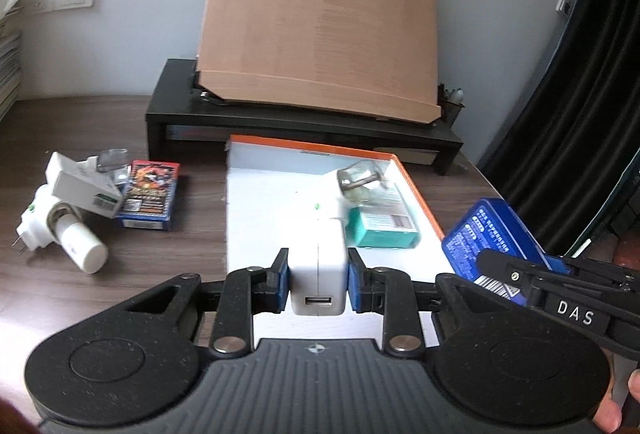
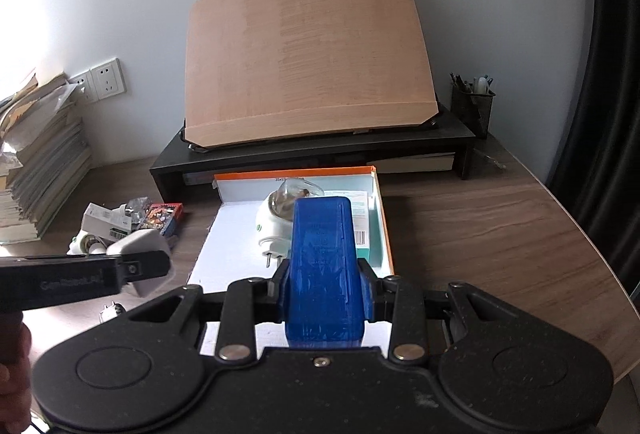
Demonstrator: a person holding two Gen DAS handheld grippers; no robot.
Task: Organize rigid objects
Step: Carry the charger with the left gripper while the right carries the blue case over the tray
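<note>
White plastic fills my left tongs (image 1: 318, 276): they are clamped on a USB charger block (image 1: 318, 266), its port facing the camera, held above the near end of the orange-rimmed box lid (image 1: 416, 194) on the table (image 1: 120, 138). My right tongs (image 2: 325, 288) are pinched on a blue case (image 2: 323, 266), which stands up between the pads and hangs over the same lid. Inside the lid I see a white plug-in device with a clear bulb-like top (image 2: 280, 212) and a teal box (image 1: 380, 224) lying against the right wall. Left of the lid, on the bare wood, sits a small heap: a white carton (image 1: 86, 186), a white plug adapter with a cylinder (image 1: 60, 230), and a colourful card box (image 1: 150, 194). Behind the lid a black riser (image 2: 312, 154) carries a tilted wooden board (image 2: 308, 62). A mesh pen cup (image 2: 472, 108) stands at the riser's right end, and stacked books (image 2: 40, 162) lean at the far left.
</note>
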